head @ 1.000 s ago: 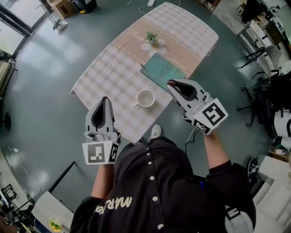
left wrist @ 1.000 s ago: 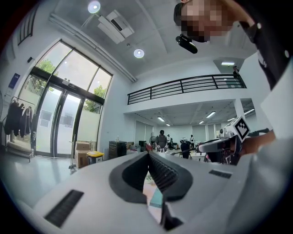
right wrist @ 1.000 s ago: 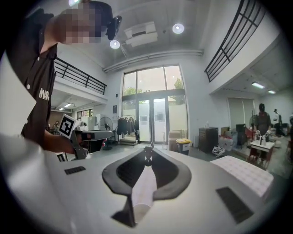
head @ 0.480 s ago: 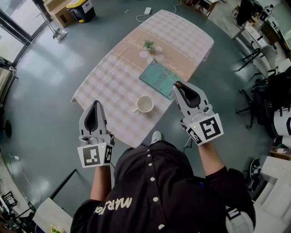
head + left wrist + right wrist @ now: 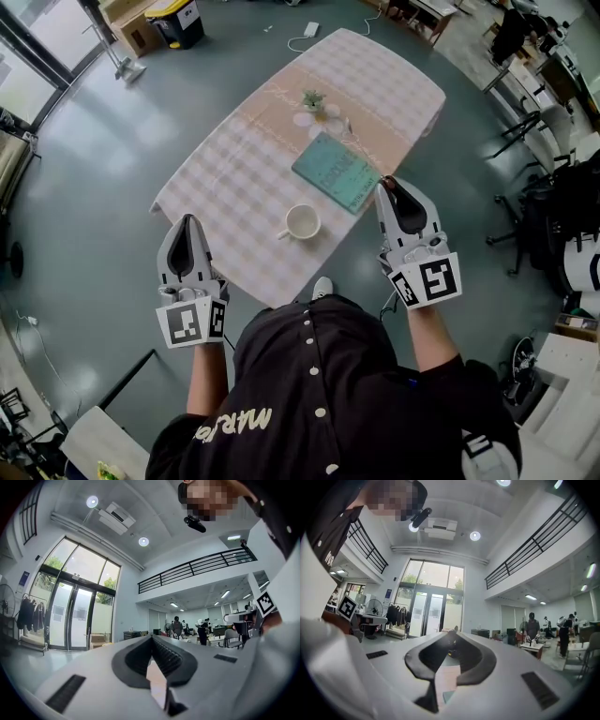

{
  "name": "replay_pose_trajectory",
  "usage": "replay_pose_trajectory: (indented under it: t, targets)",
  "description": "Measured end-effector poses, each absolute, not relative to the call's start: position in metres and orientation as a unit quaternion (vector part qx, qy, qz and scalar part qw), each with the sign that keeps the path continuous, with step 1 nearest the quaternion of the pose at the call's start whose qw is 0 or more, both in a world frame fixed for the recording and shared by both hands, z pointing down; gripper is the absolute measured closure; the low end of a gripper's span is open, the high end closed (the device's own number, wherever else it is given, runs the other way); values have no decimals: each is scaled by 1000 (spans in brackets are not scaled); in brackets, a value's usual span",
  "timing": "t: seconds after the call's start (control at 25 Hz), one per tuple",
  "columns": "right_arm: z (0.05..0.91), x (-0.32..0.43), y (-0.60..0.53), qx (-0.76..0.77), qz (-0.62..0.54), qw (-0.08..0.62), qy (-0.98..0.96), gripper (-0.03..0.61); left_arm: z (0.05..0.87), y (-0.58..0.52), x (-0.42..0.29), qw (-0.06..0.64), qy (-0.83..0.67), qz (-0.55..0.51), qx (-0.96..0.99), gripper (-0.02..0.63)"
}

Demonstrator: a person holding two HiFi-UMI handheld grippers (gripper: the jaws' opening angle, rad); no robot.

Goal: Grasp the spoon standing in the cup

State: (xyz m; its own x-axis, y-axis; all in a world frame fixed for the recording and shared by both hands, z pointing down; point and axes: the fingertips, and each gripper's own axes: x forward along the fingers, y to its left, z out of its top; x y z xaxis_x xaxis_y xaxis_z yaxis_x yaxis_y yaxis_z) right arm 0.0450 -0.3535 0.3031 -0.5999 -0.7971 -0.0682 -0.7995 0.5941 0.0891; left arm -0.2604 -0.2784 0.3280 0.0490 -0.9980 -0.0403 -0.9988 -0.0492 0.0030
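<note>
The white cup (image 5: 303, 222) stands near the front edge of the checked table (image 5: 234, 178), and I see no spoon in it. My right gripper (image 5: 387, 182) hovers at the table's right edge, beside the teal book (image 5: 336, 171) and to the right of the cup. In the right gripper view its jaws (image 5: 453, 643) are nearly together on a thin dark thing that looks like the spoon, mostly hidden. My left gripper (image 5: 187, 219) hangs off the table's front left corner, well left of the cup. Its jaws (image 5: 151, 637) are shut and empty.
A small potted plant (image 5: 314, 98) on a flower-shaped mat stands at the far middle of the table. Boxes (image 5: 141, 23) sit on the floor at the far left, and office chairs and desks (image 5: 544, 103) crowd the right side. Both gripper views look out across the hall, not at the table.
Both grippers have drawn back from the cup. The right one went from over the book's near corner to the table's right edge; the left one slid left and lower.
</note>
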Motion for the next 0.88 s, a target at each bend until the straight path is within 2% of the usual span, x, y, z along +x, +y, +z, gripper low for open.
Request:
replay_pose_trajectory:
  t: [0.88]
  targets:
    - [312,48,-357,-457,59,21,887,529,328,-275,-262,14,692,8,-722,603]
